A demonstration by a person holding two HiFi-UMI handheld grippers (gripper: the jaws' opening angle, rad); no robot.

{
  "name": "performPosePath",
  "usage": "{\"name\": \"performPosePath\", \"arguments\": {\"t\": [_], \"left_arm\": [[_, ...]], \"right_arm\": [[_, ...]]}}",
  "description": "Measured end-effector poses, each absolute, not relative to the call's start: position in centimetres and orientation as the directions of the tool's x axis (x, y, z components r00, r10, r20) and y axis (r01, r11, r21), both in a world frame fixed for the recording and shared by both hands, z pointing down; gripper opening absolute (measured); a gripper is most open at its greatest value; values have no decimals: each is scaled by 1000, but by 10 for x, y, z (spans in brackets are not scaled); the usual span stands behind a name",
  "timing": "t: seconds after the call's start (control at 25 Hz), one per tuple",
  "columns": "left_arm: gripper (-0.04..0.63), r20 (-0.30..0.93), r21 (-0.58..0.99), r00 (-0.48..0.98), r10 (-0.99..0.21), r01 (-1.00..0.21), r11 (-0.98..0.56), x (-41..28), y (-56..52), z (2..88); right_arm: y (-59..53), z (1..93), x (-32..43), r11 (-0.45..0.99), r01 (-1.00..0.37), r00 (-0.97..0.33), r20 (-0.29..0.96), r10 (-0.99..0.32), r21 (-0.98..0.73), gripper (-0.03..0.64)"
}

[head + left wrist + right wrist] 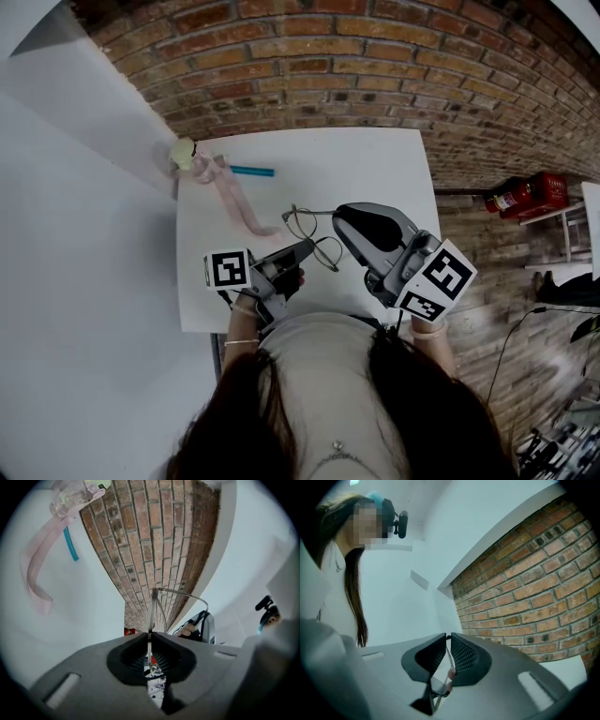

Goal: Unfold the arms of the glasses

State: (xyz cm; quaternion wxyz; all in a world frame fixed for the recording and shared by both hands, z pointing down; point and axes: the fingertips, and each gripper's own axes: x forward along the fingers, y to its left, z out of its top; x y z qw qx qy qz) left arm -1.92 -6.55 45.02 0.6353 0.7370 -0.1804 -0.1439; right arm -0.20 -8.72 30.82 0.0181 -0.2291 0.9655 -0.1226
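Note:
Thin wire-framed glasses (303,224) hang above the near part of the white table (375,169), held between both grippers. My left gripper (306,247) is shut on a thin wire part of the frame, which runs up from between the jaws in the left gripper view as glasses wire (153,606). My right gripper (340,218) comes in from the right and is shut on another thin wire part (448,654). In the left gripper view the right gripper (202,626) shows just beyond the frame. Whether the arms are folded or spread cannot be told.
At the table's far left lie a pink strap (239,202), a teal pen (251,172) and a pale yellow round thing (184,153). A brick wall (375,66) rises behind the table. A red fire extinguisher (525,195) lies on the floor at right.

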Motion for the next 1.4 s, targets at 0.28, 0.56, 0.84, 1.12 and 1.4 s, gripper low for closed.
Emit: {"name": "performPosePath", "arguments": {"t": [0.28,0.56,0.84,1.12,1.4], "left_arm": [[21,78,976,902,-425,-156,-152,-20,-64,461],[21,93,972,909,-406,-172,-163,-18,-62,463],[21,98,971,916,-389,-173,-165,-15,-60,465],[21,106,970,920,-378,-179,-166,-14,-60,467],[21,107,969,922,-371,-181,-169,-13,-59,468]], "right_arm": [[-89,307,-1,862,-443,-891,17,-453,-245,37],[-90,307,0,860,-448,-889,16,-458,-244,37],[-92,306,1,858,-449,-887,7,-463,-249,37],[-93,306,1,857,-450,-886,4,-464,-252,37],[-94,307,1,856,-451,-885,4,-465,-253,37]]}}
